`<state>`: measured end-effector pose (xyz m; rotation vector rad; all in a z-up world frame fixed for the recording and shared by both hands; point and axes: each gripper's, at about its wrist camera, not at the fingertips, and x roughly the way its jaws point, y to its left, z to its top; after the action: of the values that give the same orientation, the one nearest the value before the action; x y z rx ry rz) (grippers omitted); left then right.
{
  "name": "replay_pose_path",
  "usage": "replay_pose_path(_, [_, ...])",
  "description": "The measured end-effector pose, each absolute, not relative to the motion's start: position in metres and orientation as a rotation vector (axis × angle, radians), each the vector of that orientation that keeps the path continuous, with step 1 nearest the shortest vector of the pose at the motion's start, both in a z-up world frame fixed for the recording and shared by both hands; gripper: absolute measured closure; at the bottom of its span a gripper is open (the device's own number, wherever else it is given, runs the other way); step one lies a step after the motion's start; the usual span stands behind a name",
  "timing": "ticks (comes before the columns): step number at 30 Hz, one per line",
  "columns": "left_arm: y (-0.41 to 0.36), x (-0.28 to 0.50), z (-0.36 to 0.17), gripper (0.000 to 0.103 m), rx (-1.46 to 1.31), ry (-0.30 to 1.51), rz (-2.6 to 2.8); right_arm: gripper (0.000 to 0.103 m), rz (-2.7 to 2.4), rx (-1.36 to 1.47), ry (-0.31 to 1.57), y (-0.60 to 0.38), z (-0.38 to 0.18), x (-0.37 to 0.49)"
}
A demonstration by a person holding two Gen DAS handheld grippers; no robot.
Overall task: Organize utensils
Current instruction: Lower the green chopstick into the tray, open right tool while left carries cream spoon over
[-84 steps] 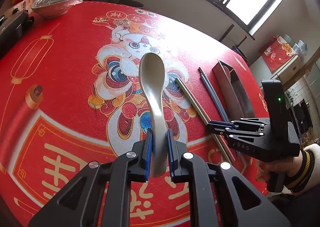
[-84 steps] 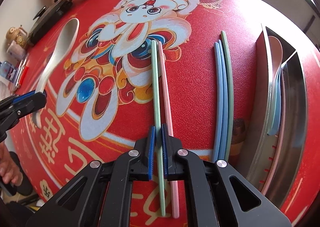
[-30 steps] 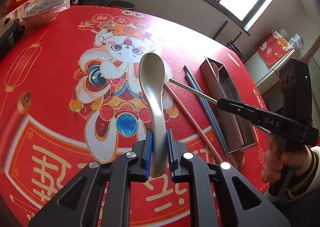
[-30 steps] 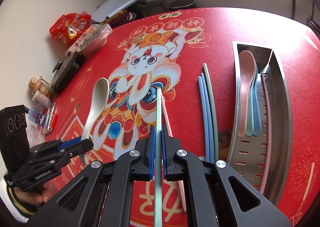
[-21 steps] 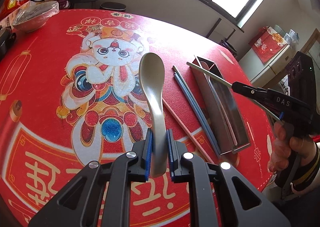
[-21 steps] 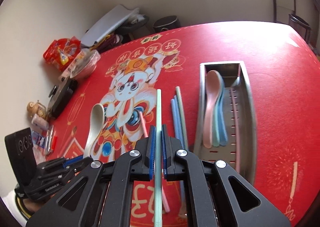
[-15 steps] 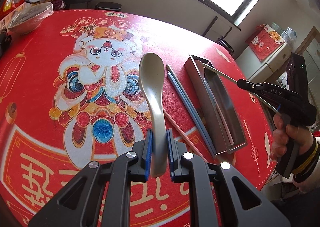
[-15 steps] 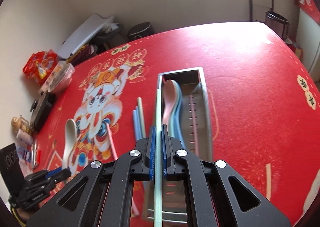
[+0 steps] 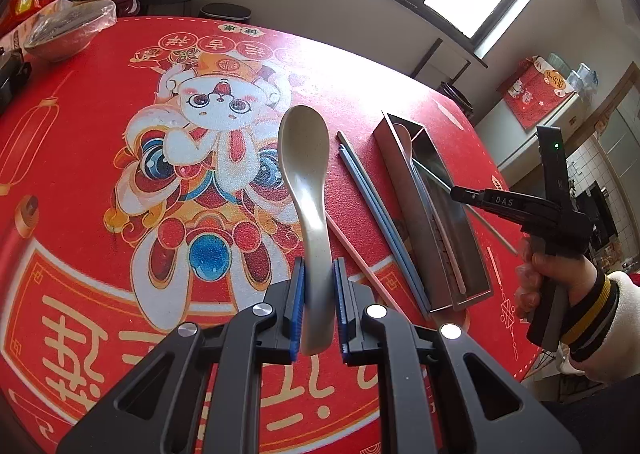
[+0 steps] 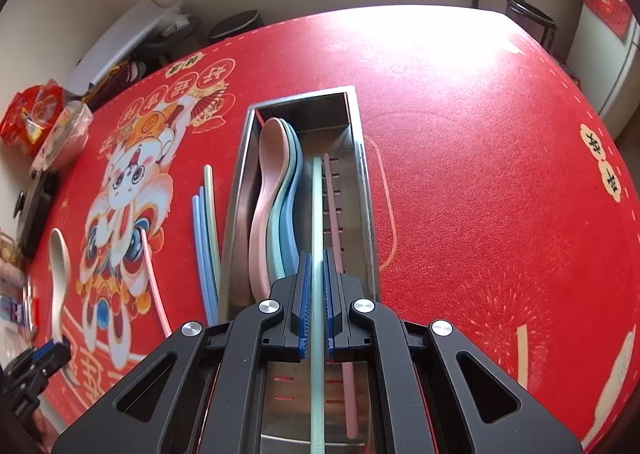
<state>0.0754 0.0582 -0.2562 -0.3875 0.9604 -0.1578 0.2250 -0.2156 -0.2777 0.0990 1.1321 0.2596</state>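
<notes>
My left gripper [image 9: 318, 286] is shut on the handle of a cream spoon [image 9: 306, 158], held above the red tablecloth with its bowl pointing away. My right gripper [image 10: 316, 282] is shut on a green chopstick [image 10: 317, 206] and hovers over the right compartment of the steel utensil tray [image 10: 362, 158], the stick lined up along it. A pink chopstick [image 10: 332, 198] lies in that compartment. Pink, green and blue spoons [image 10: 276, 182] are stacked in the left compartment. In the left wrist view the right gripper [image 9: 460, 192] points into the tray [image 9: 460, 266].
Blue and green chopsticks [image 10: 206, 222] and a pink chopstick [image 10: 154, 286] lie on the cloth left of the tray. A wrapped bowl [image 9: 64, 34] and snack bags [image 10: 32, 114] sit at the table's far left edge. Bare red cloth spreads right of the tray.
My right gripper carried the green chopstick rightward from over the cloth to above the tray's right compartment and tipped down. The left gripper kept holding the spoon almost still.
</notes>
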Motion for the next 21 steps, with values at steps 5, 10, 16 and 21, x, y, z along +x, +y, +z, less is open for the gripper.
replay_pose_path(5, [0.058,0.076,-0.255,0.090,-0.397,0.963,-0.150,0.097,0.250,0.098,1.179,-0.215,-0.289,0.225])
replay_pose_path(10, [0.049,0.080,-0.253,0.090,-0.388,0.969,-0.162,0.095,0.258,0.117,1.169,-0.219,-0.288,0.225])
replay_pose_path(16, [0.031,0.090,-0.249,0.090,-0.372,0.978,-0.189,0.095,0.301,0.138,1.124,-0.227,-0.271,0.225])
replay_pose_path(21, [0.008,0.104,-0.245,0.090,-0.362,0.985,-0.214,0.039,0.351,0.174,1.095,-0.242,-0.258,0.219])
